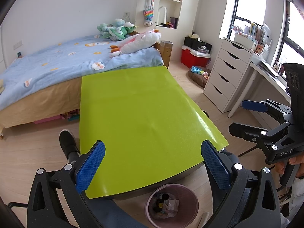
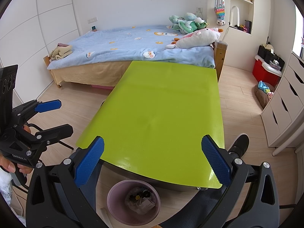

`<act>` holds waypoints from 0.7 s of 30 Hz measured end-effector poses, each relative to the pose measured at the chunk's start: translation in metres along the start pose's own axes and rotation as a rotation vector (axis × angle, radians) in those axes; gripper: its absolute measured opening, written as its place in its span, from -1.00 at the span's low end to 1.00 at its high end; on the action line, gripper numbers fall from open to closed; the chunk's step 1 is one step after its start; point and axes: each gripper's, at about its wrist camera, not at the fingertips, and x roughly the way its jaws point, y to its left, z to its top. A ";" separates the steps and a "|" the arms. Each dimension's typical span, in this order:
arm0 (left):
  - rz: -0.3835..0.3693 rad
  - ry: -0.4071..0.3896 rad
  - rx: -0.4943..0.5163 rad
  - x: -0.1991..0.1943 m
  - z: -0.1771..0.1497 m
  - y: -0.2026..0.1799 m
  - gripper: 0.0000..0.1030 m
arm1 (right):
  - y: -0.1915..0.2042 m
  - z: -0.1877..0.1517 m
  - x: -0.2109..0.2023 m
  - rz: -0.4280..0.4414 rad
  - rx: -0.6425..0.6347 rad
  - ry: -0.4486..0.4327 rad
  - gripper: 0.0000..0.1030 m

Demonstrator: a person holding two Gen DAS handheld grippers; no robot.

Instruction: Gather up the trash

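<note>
A pink trash bin (image 1: 172, 206) stands on the floor below the near edge of a lime-green table (image 1: 144, 117); it holds several pieces of trash. The bin (image 2: 134, 201) and the table (image 2: 161, 114) also show in the right wrist view. My left gripper (image 1: 153, 165) is open and empty above the table's near edge. My right gripper (image 2: 152, 163) is open and empty above the same edge. Each gripper shows from the side in the other's view, the right gripper (image 1: 247, 116) and the left gripper (image 2: 55, 115), both open. The green tabletop is bare.
A bed with a blue blanket (image 1: 57, 62) and plush toys (image 1: 136, 41) lies behind the table. White drawers (image 1: 226, 72) and a desk stand at the right, a red box (image 1: 193, 57) in the far corner. A black shoe (image 1: 66, 142) rests on the wooden floor.
</note>
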 end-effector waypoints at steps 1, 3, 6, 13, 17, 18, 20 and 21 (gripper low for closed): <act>0.001 0.000 0.000 0.000 0.000 0.000 0.88 | 0.000 0.000 0.000 0.000 0.000 0.000 0.95; 0.002 0.001 0.000 0.000 0.000 0.000 0.88 | 0.000 0.000 0.000 -0.001 0.001 0.000 0.95; 0.003 0.001 -0.001 0.000 0.000 0.000 0.88 | 0.000 0.000 0.000 0.000 0.001 0.000 0.94; 0.004 0.005 -0.004 0.002 -0.004 0.003 0.88 | 0.000 0.001 0.000 0.001 0.001 0.000 0.95; 0.006 0.009 -0.004 0.004 -0.008 0.006 0.88 | 0.000 0.001 0.000 0.000 0.001 0.001 0.94; 0.006 0.009 -0.004 0.004 -0.008 0.006 0.88 | 0.000 0.001 0.000 0.000 0.000 0.001 0.94; 0.007 0.010 -0.004 0.004 -0.007 0.006 0.88 | 0.000 0.001 0.000 0.000 0.000 0.001 0.94; 0.007 0.010 -0.003 0.004 -0.007 0.006 0.88 | 0.000 0.001 0.000 0.000 0.001 0.001 0.95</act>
